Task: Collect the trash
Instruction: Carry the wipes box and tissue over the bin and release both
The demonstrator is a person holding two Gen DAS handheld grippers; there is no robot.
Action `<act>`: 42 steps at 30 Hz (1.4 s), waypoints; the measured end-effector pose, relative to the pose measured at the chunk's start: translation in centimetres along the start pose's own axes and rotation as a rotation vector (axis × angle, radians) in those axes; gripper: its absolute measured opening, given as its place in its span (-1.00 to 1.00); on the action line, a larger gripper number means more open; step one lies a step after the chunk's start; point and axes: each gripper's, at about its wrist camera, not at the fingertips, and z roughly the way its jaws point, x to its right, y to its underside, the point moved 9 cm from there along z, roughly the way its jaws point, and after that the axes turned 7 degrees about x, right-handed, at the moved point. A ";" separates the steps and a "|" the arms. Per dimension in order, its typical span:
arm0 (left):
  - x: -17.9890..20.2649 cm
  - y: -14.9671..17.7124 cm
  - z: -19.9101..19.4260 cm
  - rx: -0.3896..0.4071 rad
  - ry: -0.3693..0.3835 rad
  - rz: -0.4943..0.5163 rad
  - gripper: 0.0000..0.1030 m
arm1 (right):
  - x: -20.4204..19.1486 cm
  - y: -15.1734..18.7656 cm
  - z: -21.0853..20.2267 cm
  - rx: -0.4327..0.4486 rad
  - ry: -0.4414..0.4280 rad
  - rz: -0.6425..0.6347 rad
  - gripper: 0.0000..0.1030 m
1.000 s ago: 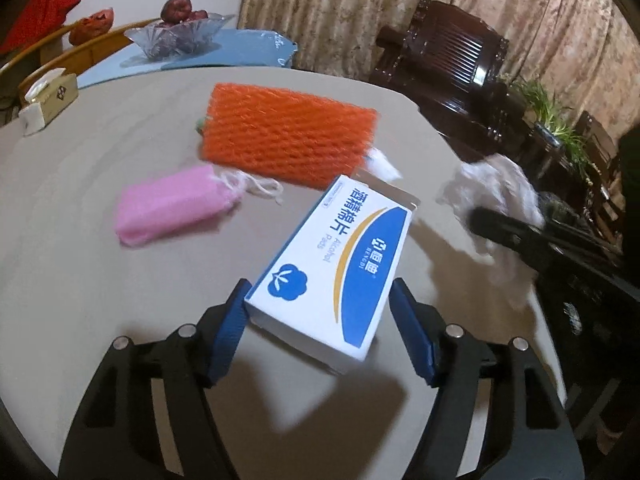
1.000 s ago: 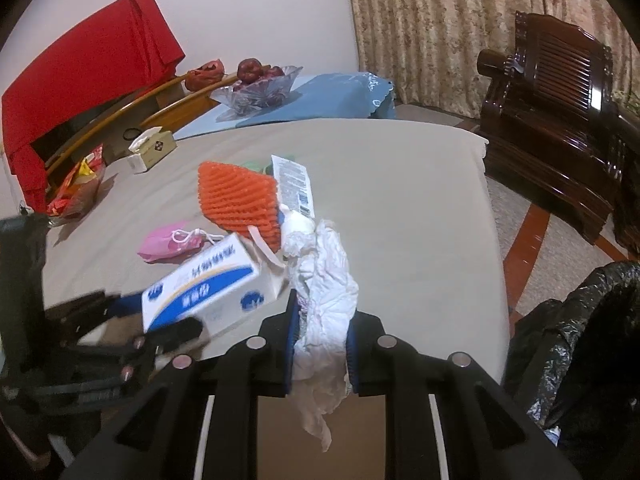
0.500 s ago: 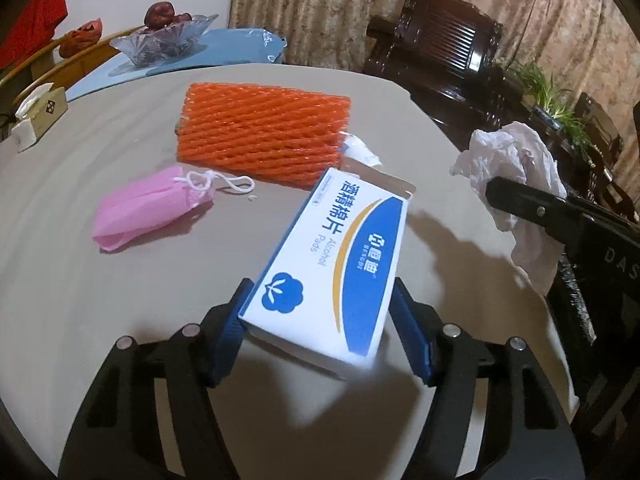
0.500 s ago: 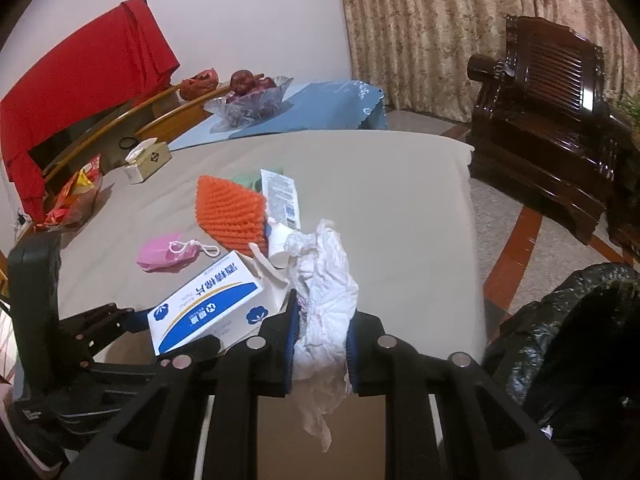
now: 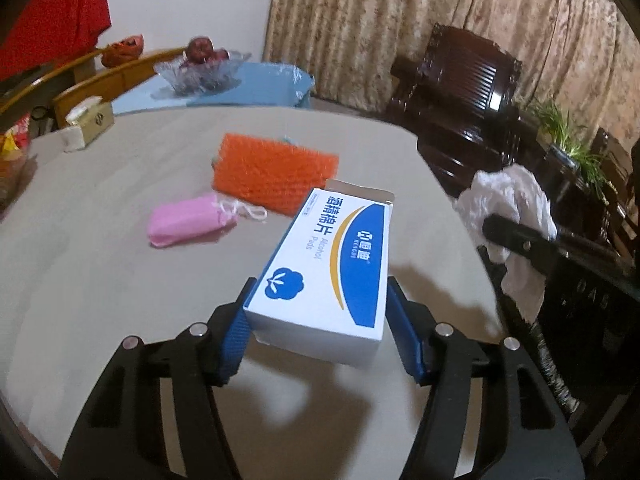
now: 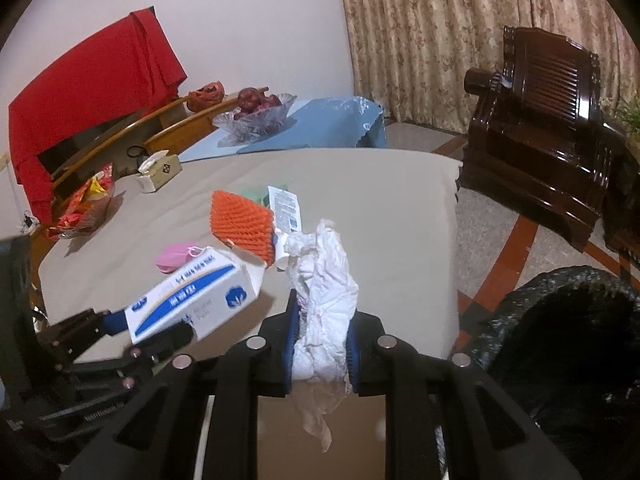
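Observation:
My left gripper [image 5: 318, 320] is shut on a blue and white alcohol-pads box [image 5: 332, 264] and holds it above the beige table [image 5: 100, 280]; the box also shows in the right wrist view [image 6: 196, 296]. My right gripper [image 6: 320, 340] is shut on a crumpled white tissue [image 6: 324, 292], near the table's right edge; the tissue also shows in the left wrist view [image 5: 516, 216]. An orange foam net [image 5: 272, 174], a pink mask [image 5: 184, 220] and a white wrapper [image 6: 285, 212] lie on the table. A black trash bag [image 6: 560, 352] stands on the floor at the right.
A tissue box [image 6: 158, 170] and a snack bag [image 6: 86, 208] sit at the table's far left. A glass fruit bowl [image 6: 256, 114] stands on a blue cloth behind. A dark wooden armchair [image 6: 548, 120] is at the right, past the table's edge.
My left gripper has lifted the box higher off the table and drawn back. My right gripper has drawn back with the tissue, and more of the black bag shows.

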 end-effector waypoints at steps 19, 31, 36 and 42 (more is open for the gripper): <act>6.2 -2.1 -5.6 0.098 0.057 0.052 0.08 | 2.0 -1.4 -8.3 0.113 0.026 0.010 -0.61; 11.6 -2.7 -6.8 0.141 0.143 0.108 0.08 | 6.4 -0.9 -12.1 0.153 0.107 0.052 -0.61; 14.8 -2.7 -6.7 0.146 0.191 0.144 0.08 | 8.9 -0.6 -14.1 0.167 0.158 0.073 -0.61; 18.9 -2.6 -6.5 0.158 0.256 0.182 0.08 | 12.0 0.1 -16.5 0.175 0.229 0.093 -0.61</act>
